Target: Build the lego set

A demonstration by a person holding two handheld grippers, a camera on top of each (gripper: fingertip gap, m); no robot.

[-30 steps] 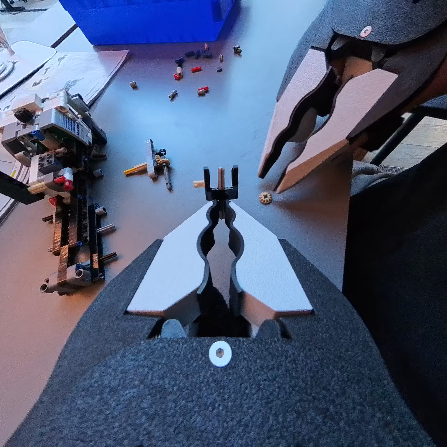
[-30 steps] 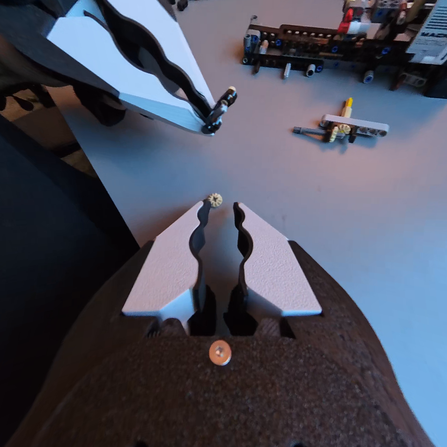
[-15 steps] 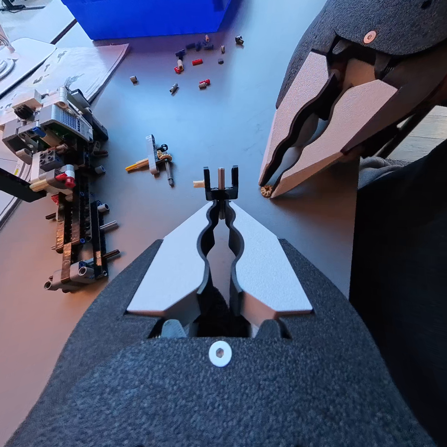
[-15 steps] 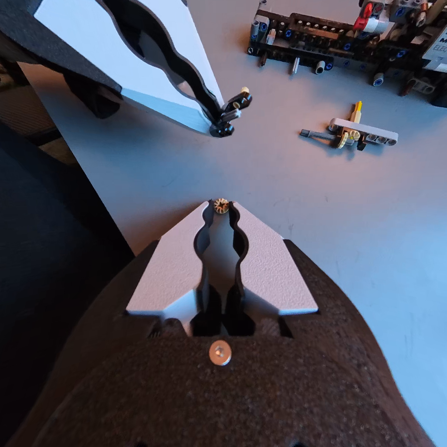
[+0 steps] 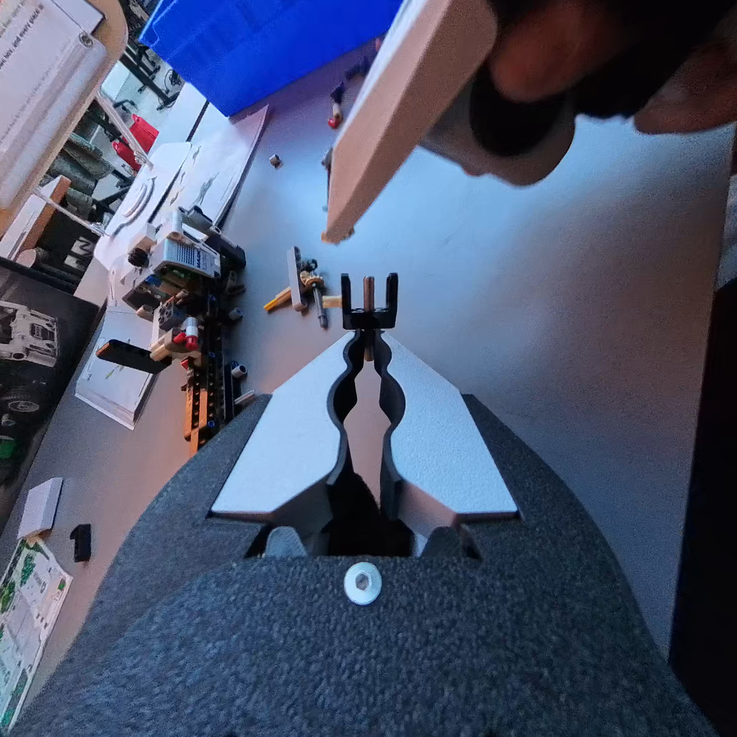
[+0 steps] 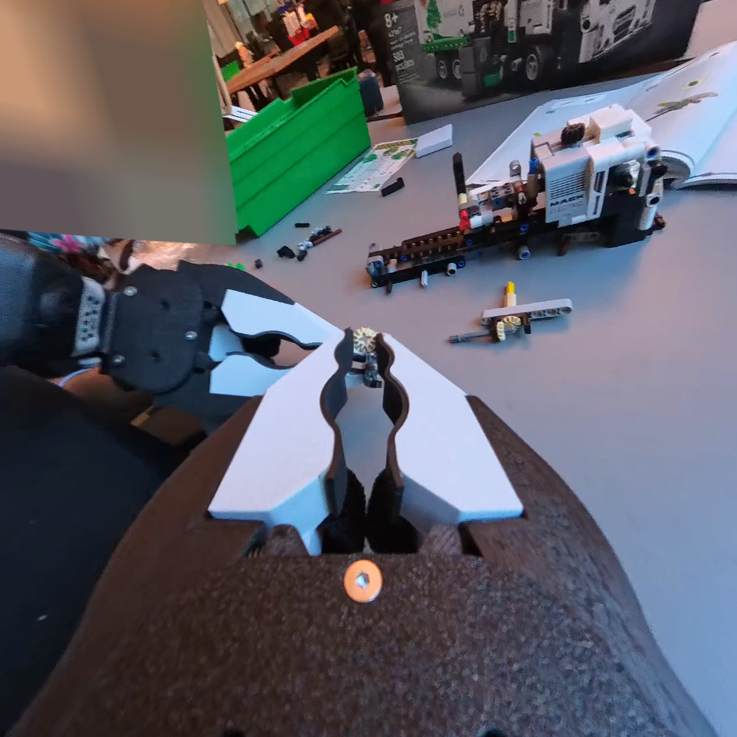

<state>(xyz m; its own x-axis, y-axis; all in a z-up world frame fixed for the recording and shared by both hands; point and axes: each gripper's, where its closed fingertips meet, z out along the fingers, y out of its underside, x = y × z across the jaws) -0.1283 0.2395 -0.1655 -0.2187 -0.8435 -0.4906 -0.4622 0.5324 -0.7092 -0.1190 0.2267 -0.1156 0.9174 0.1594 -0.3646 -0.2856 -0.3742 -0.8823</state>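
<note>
My left gripper (image 5: 369,339) is shut on a black fork-shaped piece (image 5: 369,303) with a grey axle through it and a tan pin on its left side, held above the table. My right gripper (image 6: 365,339) is shut on a small tan gear (image 6: 363,339), lifted off the table. In the right wrist view the left gripper (image 6: 255,351) reaches in from the left, its tip and the black piece (image 6: 371,369) just below the gear. In the left wrist view the right gripper (image 5: 339,235) hangs above and beyond the black piece. The part-built truck (image 6: 558,207) stands on the table.
A small sub-assembly with a white beam, yellow axle and tan gear (image 6: 514,319) lies near the truck. Loose small parts (image 6: 307,243) lie by a green bin (image 6: 295,151). A blue bin (image 5: 259,44), an open instruction booklet (image 6: 686,103) and the set's box (image 6: 538,48) stand around the edges. Across from one pair of fingers to the other is roughly 5 cm. Left tips and right tips are each some 15 cm from the part-built truck (image 6: 558,207). It turns up in the left wrist view (image 5: 202,265) as well.
My right gripper closed on the tan gear and lifted it off the table, up over the left gripper's black piece. Both wrist views tilted up; the left kept its grip.
</note>
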